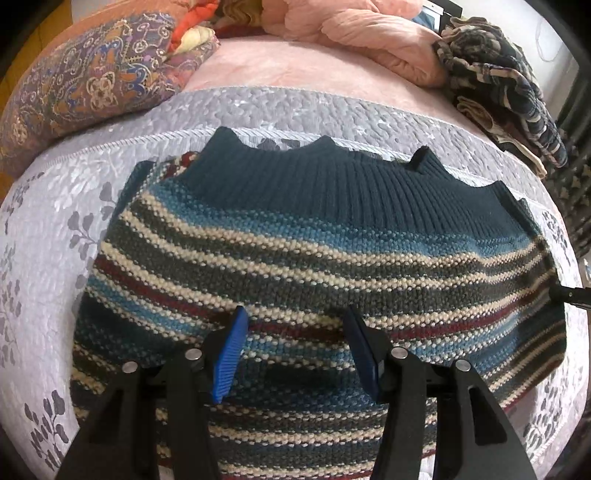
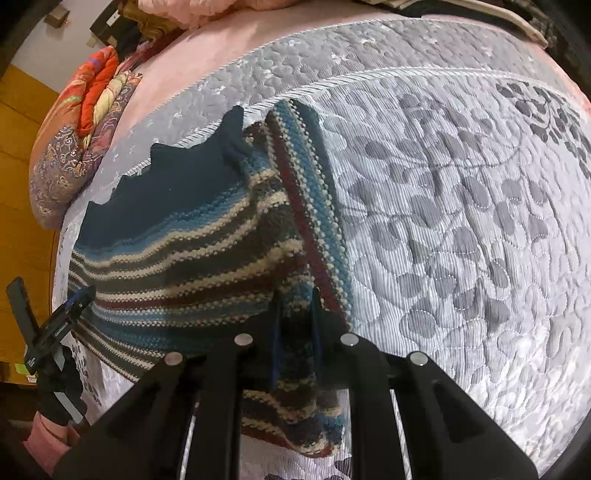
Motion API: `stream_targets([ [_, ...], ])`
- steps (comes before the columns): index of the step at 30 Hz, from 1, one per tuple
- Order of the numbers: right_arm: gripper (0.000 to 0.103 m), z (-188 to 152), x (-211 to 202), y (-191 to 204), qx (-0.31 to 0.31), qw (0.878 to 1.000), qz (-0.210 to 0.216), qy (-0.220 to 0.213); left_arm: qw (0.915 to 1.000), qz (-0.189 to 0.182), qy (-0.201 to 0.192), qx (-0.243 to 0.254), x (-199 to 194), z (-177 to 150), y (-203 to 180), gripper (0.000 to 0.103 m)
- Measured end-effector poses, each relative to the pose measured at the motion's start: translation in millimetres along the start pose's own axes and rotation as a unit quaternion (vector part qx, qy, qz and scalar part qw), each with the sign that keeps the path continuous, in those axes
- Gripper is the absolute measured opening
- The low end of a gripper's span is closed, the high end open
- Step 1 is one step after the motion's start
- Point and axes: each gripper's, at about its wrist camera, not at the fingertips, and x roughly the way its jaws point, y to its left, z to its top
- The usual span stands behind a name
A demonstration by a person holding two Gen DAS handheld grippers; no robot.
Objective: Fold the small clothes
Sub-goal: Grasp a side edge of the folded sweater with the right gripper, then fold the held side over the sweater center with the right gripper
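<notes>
Knitted wool in teal, cream, grey and dark red stripes makes up the small sweater (image 1: 314,266), which lies spread on the grey quilted bed cover (image 1: 66,229), its dark ribbed hem (image 1: 332,173) toward the far edge of the cover. The left gripper (image 1: 293,354) hovers over the middle of the striped body with its jaws wide apart and nothing between them. The right gripper (image 2: 295,332) has its jaws drawn narrow on the sweater's right edge, pinching a bunch of knit and lifting it so that a striped flap (image 2: 314,192) stands up and turns over along that side; in the left wrist view only a dark tip of this gripper shows at the sweater's edge. A thick knit like this looks soft and limp, with some weight, so it should drape and sag wherever it is not held, and its loose stitches could stretch or snag if pulled by a thin pinch. It seems best taken by a doubled edge or seam, with a good bite of cloth, and the free jaws could press or grip the opposite part to keep the body from sliding on the smooth cover. A patterned pillow (image 1: 85,77) and a heap of pink bedding (image 1: 354,29) sit well apart at the head of the bed.
</notes>
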Motion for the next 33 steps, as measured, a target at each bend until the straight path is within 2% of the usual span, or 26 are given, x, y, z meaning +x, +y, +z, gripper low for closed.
stream_targets([
  [16,0.013,1,14,-5,0.004,1.000,-0.011,-0.003,1.0000,0.003,-0.007,0.002,1,-3,0,0.055],
  [19,0.021,2,6,-4,0.017,1.000,0.000,-0.003,1.0000,0.004,-0.006,0.001,0,-2,-1,0.055],
  [20,0.034,3,2,-3,0.019,1.000,0.010,-0.005,1.0000,0.004,-0.006,0.001,0,-3,-1,0.055],
  [21,0.052,2,-2,-3,0.019,1.000,0.011,-0.009,1.0000,0.004,-0.006,0.001,0,-3,-1,0.055],
  [22,0.060,2,-7,-2,0.018,1.000,0.001,-0.015,1.0000,0.004,-0.005,0.001,0,-3,-1,0.055],
  [29,0.068,1,-18,-9,0.021,1.000,0.001,-0.022,1.0000,0.000,-0.007,0.000,-4,-3,-2,0.055],
  [33,0.075,2,-13,-19,0.039,0.999,0.027,-0.011,0.9999,-0.001,-0.011,0.004,-9,-3,-5,0.055],
])
